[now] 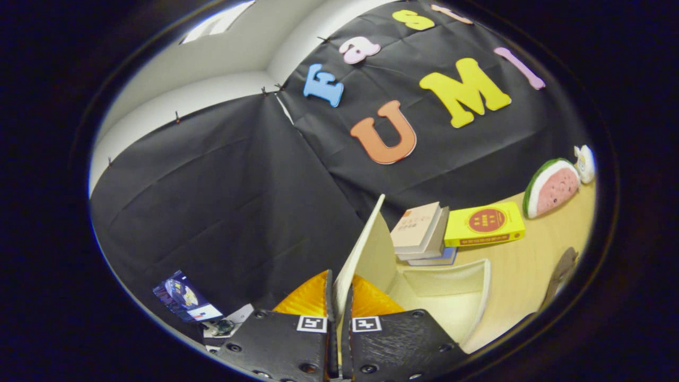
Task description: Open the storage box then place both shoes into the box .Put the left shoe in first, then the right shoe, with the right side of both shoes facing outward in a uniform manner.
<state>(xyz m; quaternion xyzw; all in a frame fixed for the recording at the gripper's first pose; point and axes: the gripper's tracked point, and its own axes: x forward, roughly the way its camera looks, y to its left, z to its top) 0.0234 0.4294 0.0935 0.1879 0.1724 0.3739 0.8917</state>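
Gripper view: The gripper (339,313) has its two fingers nearly closed, with only the thin lid (366,249) of the box (467,289) between them. Both fingers appear to press on the lid's near edge, one on each face. The lid stands raised, close to upright, and runs straight ahead from the jaws, edge-on to the camera. Its long edge extends away and upward from the fingertips.

The box lies to the right of the lid, just ahead of the right finger. Its pale interior is exposed and appears empty. The hinge side cannot be made out.

Beyond the box, a stack of books (421,233) and a yellow book (485,224) rest on the table (530,276). Farther right stand a watermelon toy (551,187) and a small white figure (585,163). A dark object (562,268) lies at the far right; its type cannot be determined.

Judgement: the opening step is under way. The next move depends on swinging the lid away from the box, to the left.
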